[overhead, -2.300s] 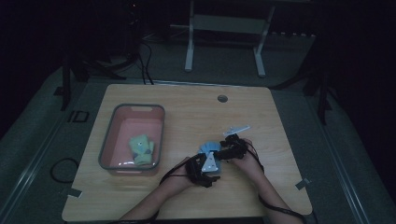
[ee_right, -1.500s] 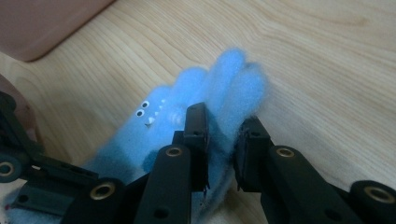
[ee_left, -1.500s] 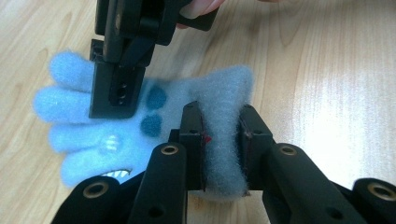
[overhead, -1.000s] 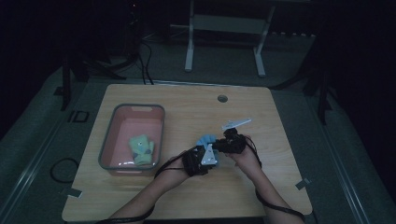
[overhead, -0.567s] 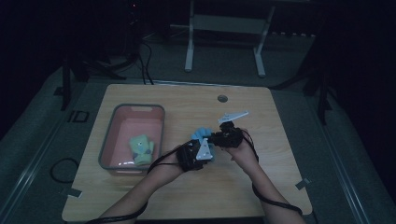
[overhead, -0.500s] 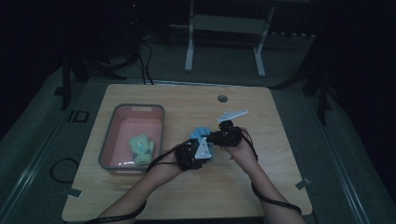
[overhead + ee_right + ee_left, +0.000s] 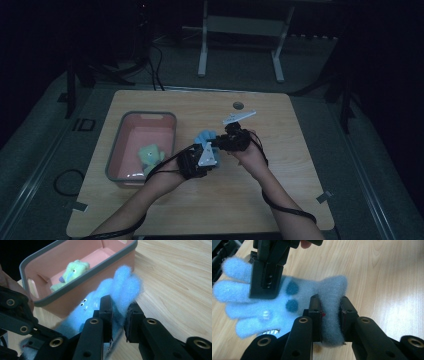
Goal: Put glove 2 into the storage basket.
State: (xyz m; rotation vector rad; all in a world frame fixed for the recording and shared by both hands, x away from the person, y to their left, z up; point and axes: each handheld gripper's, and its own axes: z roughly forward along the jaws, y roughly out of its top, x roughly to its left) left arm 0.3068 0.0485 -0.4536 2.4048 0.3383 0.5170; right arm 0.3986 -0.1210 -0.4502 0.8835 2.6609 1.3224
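A fuzzy light-blue glove (image 7: 262, 307) with dark dots and a toothy mouth is held between both grippers just right of the pink bin (image 7: 116, 150). My left gripper (image 7: 330, 307) is shut on its cuff end. My right gripper (image 7: 118, 306) is shut on its finger end, and its fingers (image 7: 265, 277) show clamped over the glove's fingers. In the high view the glove (image 7: 204, 136) sticks up between the left gripper (image 7: 206, 152) and the right gripper (image 7: 222, 142). A green plush toy (image 7: 72, 272) lies inside the bin (image 7: 75, 295).
The grey-rimmed bin stands on the left half of the wooden table (image 7: 290, 195), close to the glove. A round cable hole (image 7: 238, 105) sits near the far edge. Cables trail from both grippers along the person's forearms toward the near edge.
Both grippers, holding the glove between them, have moved left and away from the person, toward the bin. Both stay shut on the glove.
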